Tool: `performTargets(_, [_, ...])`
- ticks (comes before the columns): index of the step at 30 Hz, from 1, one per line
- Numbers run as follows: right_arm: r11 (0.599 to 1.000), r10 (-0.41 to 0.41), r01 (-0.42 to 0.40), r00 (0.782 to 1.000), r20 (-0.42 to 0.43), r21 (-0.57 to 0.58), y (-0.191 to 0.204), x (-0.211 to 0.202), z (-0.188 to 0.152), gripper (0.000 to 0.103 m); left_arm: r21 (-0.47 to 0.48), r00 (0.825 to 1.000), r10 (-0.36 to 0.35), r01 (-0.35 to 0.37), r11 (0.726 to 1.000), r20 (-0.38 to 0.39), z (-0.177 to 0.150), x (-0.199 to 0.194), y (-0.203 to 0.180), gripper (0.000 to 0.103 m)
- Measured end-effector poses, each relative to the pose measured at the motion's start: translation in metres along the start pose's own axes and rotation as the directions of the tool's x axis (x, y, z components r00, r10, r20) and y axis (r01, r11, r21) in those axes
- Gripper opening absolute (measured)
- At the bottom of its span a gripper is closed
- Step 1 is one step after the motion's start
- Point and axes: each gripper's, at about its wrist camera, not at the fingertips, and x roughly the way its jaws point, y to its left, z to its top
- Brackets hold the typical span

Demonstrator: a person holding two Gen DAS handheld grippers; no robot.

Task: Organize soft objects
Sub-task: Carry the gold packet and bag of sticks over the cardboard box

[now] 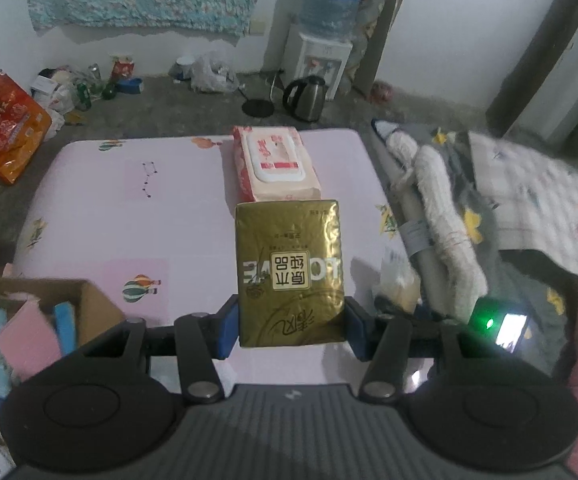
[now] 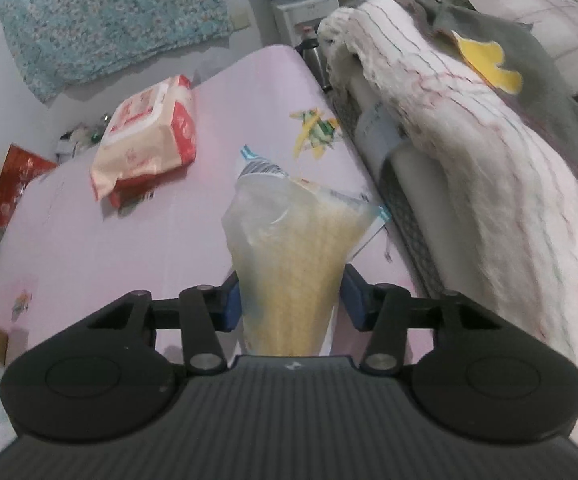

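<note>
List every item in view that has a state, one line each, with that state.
left gripper: shut on the gold tissue pack
gold tissue pack: gripped, sealed
right gripper: shut on the clear bag
clear bag: gripped, pinched narrow at its near end
wet wipes pack: lying on the pink table, lid shut
cardboard box: open, holding cloths

Probably a lived-in home: water dispenser (image 1: 321, 56), kettle (image 1: 305, 98), blankets (image 2: 469, 128), floor clutter.

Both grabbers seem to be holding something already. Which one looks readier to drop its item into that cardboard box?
Probably the left gripper: it grips the gold tissue pack, and the cardboard box sits close on its left. The right gripper, holding the clear bag, barely sees it.
</note>
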Motion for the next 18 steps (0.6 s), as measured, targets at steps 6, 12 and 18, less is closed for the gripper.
performTargets(6, [0.998,0.062,-0.062,0.998,-0.023,-0.026,-0.007,-0.047,-0.056,0.047,-0.023,0.997,-0.025,0.026,0.999,0.069,-0.038,-0.057,0.024,0.054])
performTargets(12, [0.989,0.146,-0.146,0.989,-0.023,0.017,-0.027,-0.109,-0.126,0.046,-0.063,0.990,-0.035,0.044,0.997,0.135,-0.094,-0.108,0.062,0.054])
performTargets(18, [0.944,0.290,-0.286,0.957,-0.002,0.161,-0.051,-0.153,-0.177,0.046,-0.167,0.984,-0.021,0.051,0.985,0.178,-0.161,-0.142,0.117,0.054])
